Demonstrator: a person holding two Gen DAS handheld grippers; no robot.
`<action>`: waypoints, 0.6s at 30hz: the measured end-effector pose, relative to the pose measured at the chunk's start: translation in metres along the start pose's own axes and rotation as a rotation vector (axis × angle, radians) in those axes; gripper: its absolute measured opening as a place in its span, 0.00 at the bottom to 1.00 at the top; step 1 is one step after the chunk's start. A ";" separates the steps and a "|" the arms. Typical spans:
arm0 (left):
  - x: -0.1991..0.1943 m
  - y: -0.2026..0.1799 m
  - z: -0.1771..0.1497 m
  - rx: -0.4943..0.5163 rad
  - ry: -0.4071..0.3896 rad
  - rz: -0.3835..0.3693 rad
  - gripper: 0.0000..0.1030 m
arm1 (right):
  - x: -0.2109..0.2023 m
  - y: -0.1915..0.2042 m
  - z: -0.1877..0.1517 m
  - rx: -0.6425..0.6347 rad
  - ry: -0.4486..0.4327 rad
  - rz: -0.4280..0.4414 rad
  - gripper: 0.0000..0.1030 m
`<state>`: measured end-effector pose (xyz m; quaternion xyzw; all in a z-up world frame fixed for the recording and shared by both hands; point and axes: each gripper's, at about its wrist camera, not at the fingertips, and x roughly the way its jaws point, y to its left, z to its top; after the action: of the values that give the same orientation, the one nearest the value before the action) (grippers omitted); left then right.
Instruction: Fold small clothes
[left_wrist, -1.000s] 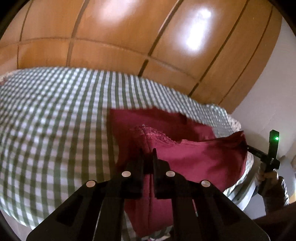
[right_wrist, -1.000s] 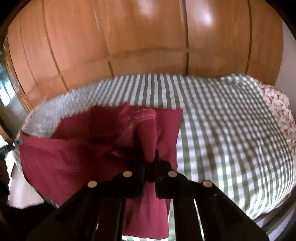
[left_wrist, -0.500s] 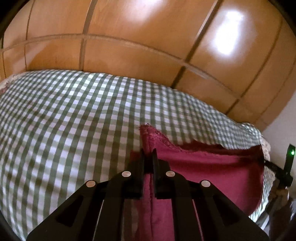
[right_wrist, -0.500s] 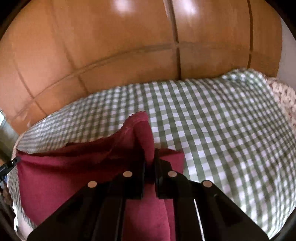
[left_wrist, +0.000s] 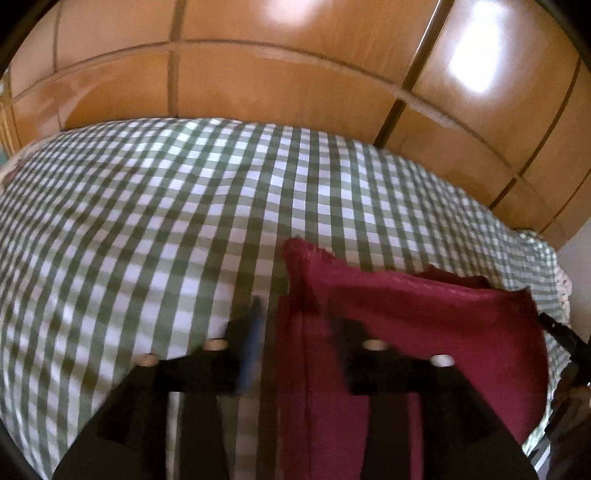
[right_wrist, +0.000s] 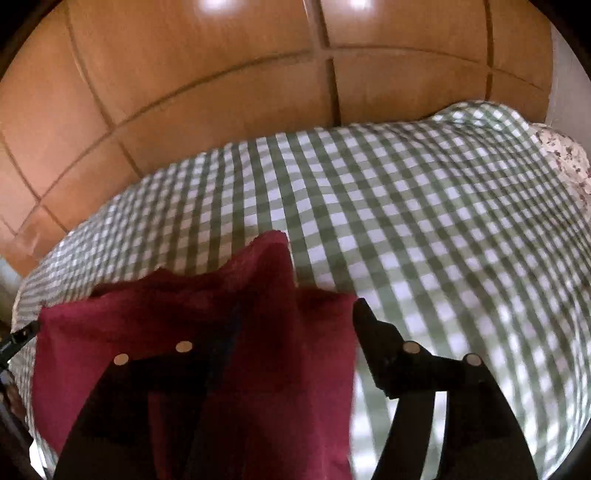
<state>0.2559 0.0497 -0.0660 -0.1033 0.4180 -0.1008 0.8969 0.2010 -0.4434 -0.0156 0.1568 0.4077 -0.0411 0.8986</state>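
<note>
Release step: I let both claws spread, left claw (left_wrist: 295, 325) and right claw (right_wrist: 295, 317) opening, maroon garment (left_wrist: 424, 332) slack between the jaws, no longer pinched, lying on the gingham bed (left_wrist: 184, 221). I'd back out straight so the fold holds. No containers in view.

A bedroom in a home.

A bed covered with a green-and-white checked sheet (left_wrist: 207, 221) fills most of both wrist views, and along its far edge rises a glossy orange-brown wooden wardrobe (left_wrist: 295, 77) with dark grooves dividing its panels and ceiling light reflected on them. At the bed's right corner in the right wrist view lies a white cloth with a small dark floral print (right_wrist: 565, 155), like a pillow or bed linen. A dark red garment (right_wrist: 207, 332) lies on the sheet's near edge.
</note>
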 end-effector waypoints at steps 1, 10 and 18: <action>-0.006 0.001 -0.006 -0.004 -0.004 -0.018 0.48 | -0.012 -0.004 -0.006 0.007 -0.002 0.017 0.63; -0.056 0.021 -0.107 -0.096 0.071 -0.221 0.48 | -0.062 -0.013 -0.110 0.003 0.115 0.132 0.66; -0.062 0.013 -0.134 -0.055 0.122 -0.244 0.09 | -0.059 0.006 -0.128 -0.020 0.125 0.115 0.22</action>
<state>0.1142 0.0657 -0.1087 -0.1714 0.4589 -0.2037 0.8477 0.0709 -0.4010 -0.0488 0.1731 0.4538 0.0245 0.8738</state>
